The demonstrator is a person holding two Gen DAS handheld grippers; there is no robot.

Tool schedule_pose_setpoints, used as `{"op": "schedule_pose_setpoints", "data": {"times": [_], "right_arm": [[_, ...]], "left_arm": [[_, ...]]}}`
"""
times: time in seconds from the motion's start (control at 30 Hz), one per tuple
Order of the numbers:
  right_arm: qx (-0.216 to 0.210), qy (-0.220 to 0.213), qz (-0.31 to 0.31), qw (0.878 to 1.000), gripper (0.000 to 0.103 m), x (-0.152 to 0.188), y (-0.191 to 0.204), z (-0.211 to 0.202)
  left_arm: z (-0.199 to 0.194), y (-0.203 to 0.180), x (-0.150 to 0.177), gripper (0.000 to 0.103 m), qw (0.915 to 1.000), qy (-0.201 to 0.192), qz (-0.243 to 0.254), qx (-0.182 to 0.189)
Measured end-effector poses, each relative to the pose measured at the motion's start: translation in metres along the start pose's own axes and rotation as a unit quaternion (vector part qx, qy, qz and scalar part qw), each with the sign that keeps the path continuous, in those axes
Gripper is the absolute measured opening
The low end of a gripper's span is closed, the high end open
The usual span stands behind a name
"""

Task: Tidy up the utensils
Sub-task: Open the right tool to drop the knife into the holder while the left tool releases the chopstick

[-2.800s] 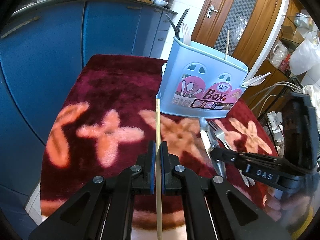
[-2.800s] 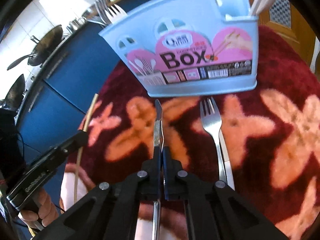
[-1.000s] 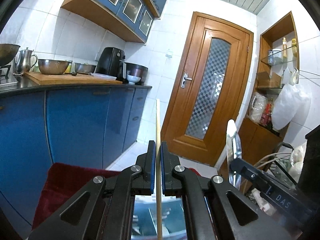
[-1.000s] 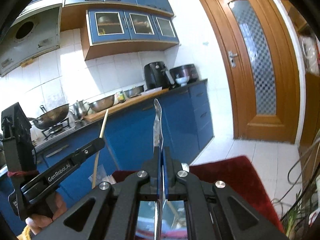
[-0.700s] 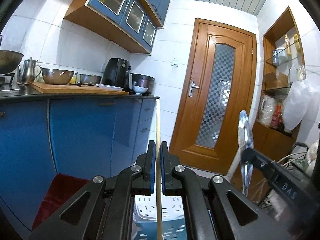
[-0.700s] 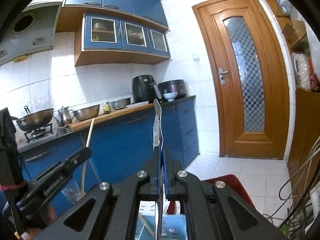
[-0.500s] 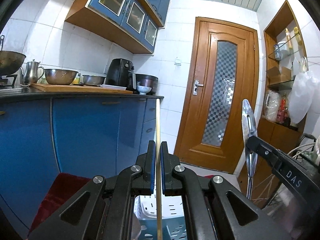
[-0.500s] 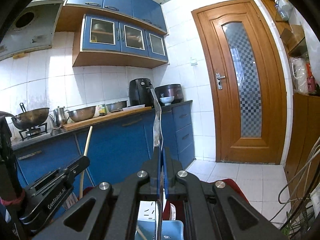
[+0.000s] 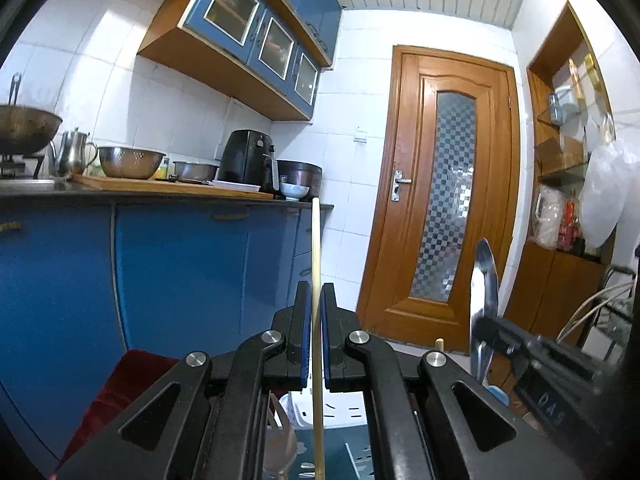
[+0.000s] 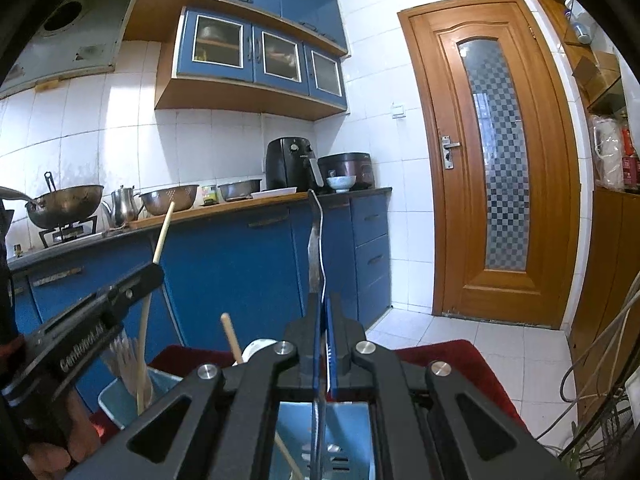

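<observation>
While gripper (image 9: 316, 312) pinches slim wooden chopstick (image 9: 316, 248), flat steel knife (image 10: 316, 240) upright

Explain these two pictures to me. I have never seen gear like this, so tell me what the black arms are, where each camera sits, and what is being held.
There is no robot here. A person holds a hand-operated black gripper in each hand, and each gripper carries a wide-angle camera looking forward along its two fingers. That is why the kitchen looks curved.

The left wrist view shows the left gripper shut on a wooden chopstick standing upright. At the right of that picture you see the other gripper with its shiny utensil.

The right wrist view shows the right gripper shut on a metal utensil, seen edge-on, so I cannot tell from this view which kind it is. The left gripper appears at the left there.

Below both grippers sits a light blue utensil holder on a dark red cloth, with another chopstick already standing in it.
</observation>
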State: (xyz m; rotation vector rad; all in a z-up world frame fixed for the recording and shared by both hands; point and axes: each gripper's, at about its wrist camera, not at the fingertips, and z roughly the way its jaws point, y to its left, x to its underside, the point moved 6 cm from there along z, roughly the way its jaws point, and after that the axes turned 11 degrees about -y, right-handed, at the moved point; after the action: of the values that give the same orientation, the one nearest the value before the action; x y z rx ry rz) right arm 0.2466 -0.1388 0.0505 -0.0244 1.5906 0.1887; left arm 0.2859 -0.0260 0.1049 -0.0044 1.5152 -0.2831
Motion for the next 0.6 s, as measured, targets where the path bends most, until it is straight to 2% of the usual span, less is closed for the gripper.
{"op": "schedule_pose_setpoints", "data": {"times": [0.1,0.17,0.23,0.53,0.6], "right_arm": [[-0.007,0.009,0.005,1.0,0.007,0.002,0.001,-0.003],[-0.014,0.016,0.01,1.0,0.018,0.003,0.001,-0.006],[-0.018,0.014,0.016,1.0,0.038,0.002,0.0,-0.01],[-0.025,0.003,0.041,0.999,0.041,-0.012,-0.005,-0.027],[-0.026,0.001,0.044,0.999,0.041,-0.015,-0.006,-0.03]], "left_arm": [[-0.004,0.001,-0.002,0.002,0.9999,-0.009,-0.006,-0.004],[-0.005,-0.001,-0.003,0.002,0.9999,-0.01,-0.009,0.001],[-0.005,-0.002,-0.001,0.002,0.9999,-0.003,-0.013,0.008],[-0.011,0.001,0.004,0.003,0.9993,0.022,-0.024,0.016],[-0.014,0.001,0.004,0.011,0.9992,0.027,-0.024,0.015]]}}
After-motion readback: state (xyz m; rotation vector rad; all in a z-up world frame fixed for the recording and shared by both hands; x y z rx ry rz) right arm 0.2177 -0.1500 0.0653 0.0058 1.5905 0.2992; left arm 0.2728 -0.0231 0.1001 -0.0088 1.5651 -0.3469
